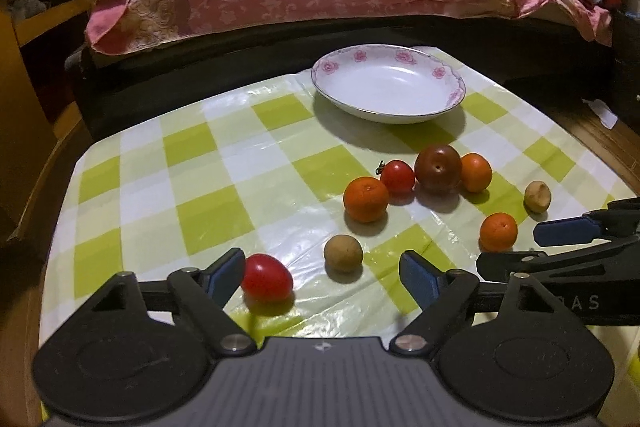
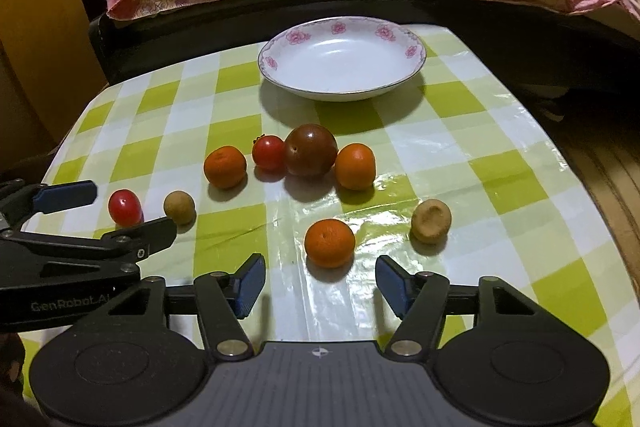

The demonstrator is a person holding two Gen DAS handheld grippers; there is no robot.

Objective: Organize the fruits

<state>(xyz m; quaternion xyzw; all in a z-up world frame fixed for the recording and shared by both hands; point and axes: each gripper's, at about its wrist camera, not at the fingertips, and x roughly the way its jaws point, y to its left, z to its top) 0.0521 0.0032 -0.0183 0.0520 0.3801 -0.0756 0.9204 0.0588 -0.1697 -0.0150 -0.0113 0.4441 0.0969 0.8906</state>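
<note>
The left gripper [image 1: 322,273] stood with its jaws spread wide over the checked tablecloth [image 1: 208,163], holding nothing. A red tomato [image 1: 267,278] lay just beside its left blue pad [image 1: 226,277], so close that contact could not be ruled out, and a small brown fruit [image 1: 343,253] sat on the cloth ahead of the gap, clear of both pads. The right gripper [image 2: 320,285] was also open, less widely, with an orange [image 2: 329,243] lying on the cloth just ahead of its fingertips and untouched by either pad. A second brown fruit [image 2: 431,220] rested to the right of that orange. Farther back, a dark red fruit [image 2: 311,149] sat in a loose row with a smaller tomato [image 2: 269,152] and two more oranges [image 2: 225,167]. The white flowered plate [image 2: 400,83] stood beyond them, near the table's far edge, with no fruit in it.
</note>
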